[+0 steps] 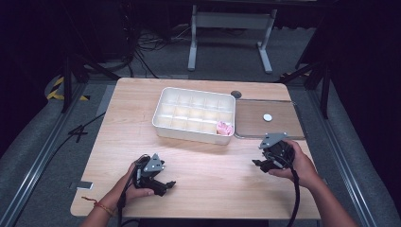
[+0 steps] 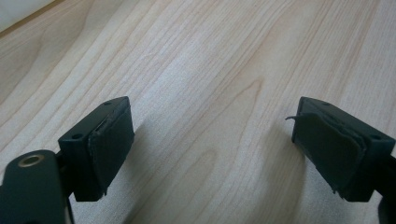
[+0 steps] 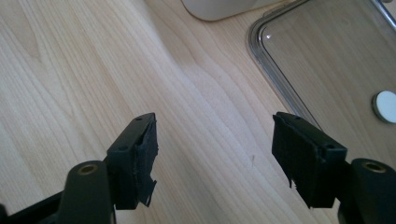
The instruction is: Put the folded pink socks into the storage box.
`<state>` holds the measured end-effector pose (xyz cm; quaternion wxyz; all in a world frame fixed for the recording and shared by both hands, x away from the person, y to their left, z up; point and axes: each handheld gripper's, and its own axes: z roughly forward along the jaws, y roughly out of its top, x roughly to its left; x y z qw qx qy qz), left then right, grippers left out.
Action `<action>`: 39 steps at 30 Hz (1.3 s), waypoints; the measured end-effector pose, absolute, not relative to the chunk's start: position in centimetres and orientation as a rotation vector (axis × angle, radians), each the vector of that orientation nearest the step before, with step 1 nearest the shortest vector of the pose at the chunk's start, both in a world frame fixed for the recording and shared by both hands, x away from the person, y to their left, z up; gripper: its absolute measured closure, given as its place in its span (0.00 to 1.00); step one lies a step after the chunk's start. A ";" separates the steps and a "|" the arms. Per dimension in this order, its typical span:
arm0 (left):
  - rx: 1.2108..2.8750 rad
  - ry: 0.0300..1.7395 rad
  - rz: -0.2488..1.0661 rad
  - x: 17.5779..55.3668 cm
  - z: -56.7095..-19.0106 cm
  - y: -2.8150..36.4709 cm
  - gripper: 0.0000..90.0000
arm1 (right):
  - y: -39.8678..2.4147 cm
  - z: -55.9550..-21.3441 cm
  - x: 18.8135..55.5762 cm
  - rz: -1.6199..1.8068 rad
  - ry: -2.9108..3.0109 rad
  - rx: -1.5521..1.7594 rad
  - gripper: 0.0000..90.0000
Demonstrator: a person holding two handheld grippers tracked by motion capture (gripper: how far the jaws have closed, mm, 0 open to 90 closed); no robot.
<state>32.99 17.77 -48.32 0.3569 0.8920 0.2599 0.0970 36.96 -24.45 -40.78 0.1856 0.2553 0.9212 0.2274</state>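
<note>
A pale wooden desk (image 1: 198, 161) carries a white plastic compartment tray (image 1: 194, 115) near its far edge, a pink item (image 1: 224, 127) in the tray's near right corner. Beside it lies a clear flat lid (image 3: 327, 60) bearing a small white disc (image 1: 267, 117). Left tool (image 1: 166, 185) and right tool (image 1: 259, 164) near the front edge: both wide, empty, above bare wood.

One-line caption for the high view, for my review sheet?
Both open grippers, left and right, rest near a white divided tray holding a pink item.
</note>
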 end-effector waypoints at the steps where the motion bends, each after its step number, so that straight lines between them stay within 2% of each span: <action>1: 2.303 0.671 0.250 33.0 -48.3 17.8 0.14 | -24.6 -40.9 36.8 0.652 2.601 0.726 0.35; 39: 2.302 0.677 0.254 33.0 -48.3 17.7 0.14 | -31.1 -46.3 31.7 0.912 2.519 0.842 0.35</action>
